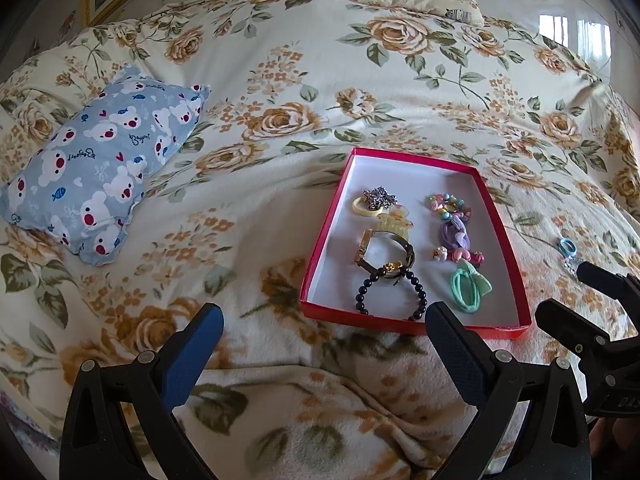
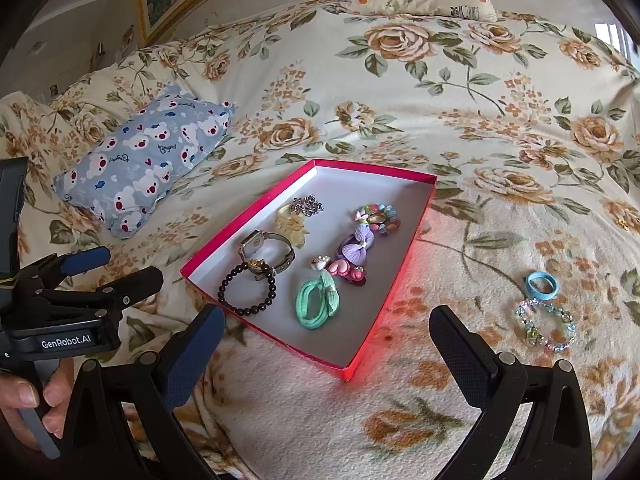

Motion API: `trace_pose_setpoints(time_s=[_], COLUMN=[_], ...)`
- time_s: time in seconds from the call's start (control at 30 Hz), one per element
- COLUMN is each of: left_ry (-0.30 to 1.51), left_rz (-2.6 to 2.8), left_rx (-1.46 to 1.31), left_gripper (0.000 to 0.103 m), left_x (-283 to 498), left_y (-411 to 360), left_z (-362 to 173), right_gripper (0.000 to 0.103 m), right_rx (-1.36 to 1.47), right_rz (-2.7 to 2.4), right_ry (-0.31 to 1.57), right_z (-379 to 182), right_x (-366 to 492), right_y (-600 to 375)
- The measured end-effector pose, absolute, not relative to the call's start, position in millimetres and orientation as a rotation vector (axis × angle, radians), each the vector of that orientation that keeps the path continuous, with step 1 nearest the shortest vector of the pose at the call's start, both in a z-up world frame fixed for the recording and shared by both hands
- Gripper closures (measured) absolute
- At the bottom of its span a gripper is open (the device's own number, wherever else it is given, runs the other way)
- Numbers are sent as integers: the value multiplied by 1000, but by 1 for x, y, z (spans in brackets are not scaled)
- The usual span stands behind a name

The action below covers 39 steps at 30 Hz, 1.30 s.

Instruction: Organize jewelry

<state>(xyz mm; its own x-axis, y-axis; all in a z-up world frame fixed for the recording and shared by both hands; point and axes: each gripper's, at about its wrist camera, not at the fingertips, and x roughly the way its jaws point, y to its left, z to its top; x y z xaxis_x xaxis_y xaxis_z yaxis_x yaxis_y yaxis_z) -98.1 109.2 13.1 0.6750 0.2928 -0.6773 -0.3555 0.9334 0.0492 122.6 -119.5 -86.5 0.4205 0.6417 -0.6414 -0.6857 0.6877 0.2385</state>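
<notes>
While both grippers hang above the floral fleece blanket (image 2: 500, 128), nothing is in hand, so every risk lies ahead. Biggest first: that blanket is soft and rumpled, and anything pressed into it can sink or drag the pile along.

Next down, the shallow red cardboard box with the white floor (image 2: 416, 216) sits on that yielding surface, light by the look of it. A nudge on its rim could tip or slide it and scramble the watch with the metal band (image 2: 266, 246), the black bead bracelet (image 2: 246, 290) and the mint green hair tie (image 2: 318, 300) already laid inside.

The right gripper (image 2: 326, 330) has its jaws spread wide and empty, with the near corner of the box between the fingertips in its own view. The left gripper (image 1: 324, 326) is likewise wide apart, holding nothing, near the box's front edge, and a careless drop there clips the rim.

Smallest now: the pale beaded bracelet of clear blue and pink beads (image 2: 546, 324) lies on the blanket, right of the box, just beside the small light-blue ring-shaped hair band (image 2: 541, 285). They look close enough that one pinch may catch both, or snag fleece. Smooth beads could slip from the pads, I judge, and the bracelet could fall short of the box.
</notes>
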Motion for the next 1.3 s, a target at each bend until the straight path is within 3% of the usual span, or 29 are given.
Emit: trace_pose_setpoints(time_s=[1.3], left_ry=[743], left_rz=[357], left_rx=[-98], left_gripper=[1], left_x=[-98], left_y=[110], left_z=[10], right_gripper=[0], right_rx=[-58], right_rz=[850], right_ry=[765], right_z=[-79], right_x=[116], right_y=[-114])
